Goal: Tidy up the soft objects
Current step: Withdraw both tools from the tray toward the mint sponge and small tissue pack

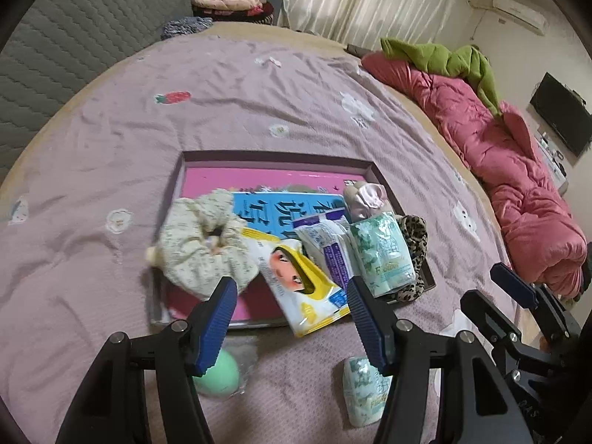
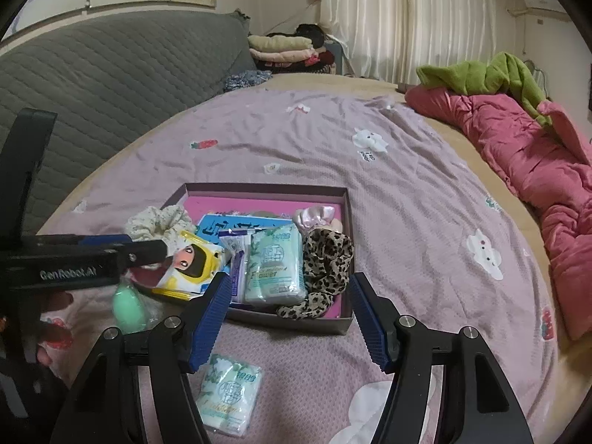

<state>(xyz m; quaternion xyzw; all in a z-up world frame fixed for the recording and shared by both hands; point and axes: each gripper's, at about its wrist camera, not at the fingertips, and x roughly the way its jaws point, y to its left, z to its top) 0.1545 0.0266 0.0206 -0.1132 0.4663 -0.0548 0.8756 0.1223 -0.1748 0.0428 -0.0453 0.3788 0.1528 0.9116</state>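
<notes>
On the pink bedspread (image 2: 388,222), shallow box (image 2: 342,327) holds cream scrunchie (image 1: 201,242), cartoon packet (image 1: 301,285), tissue pack (image 2: 273,270), leopard scrunchie (image 2: 325,266); left gripper (image 1: 292,294) open, empty, above box; right gripper (image 2: 288,292) open, empty; 2nd tissue pack (image 2: 229,396) and green ball (image 2: 127,307) lie outside, near box.

Green ball (image 1: 218,373) partly behind left claw (image 1: 292,322) finger; cream scrunchie (image 1: 201,244) motion-blurred.

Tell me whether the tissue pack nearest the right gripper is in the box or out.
Out. The mint-green floral tissue pack lies on the purple bedspread, in front of the shallow cardboard box.
</notes>
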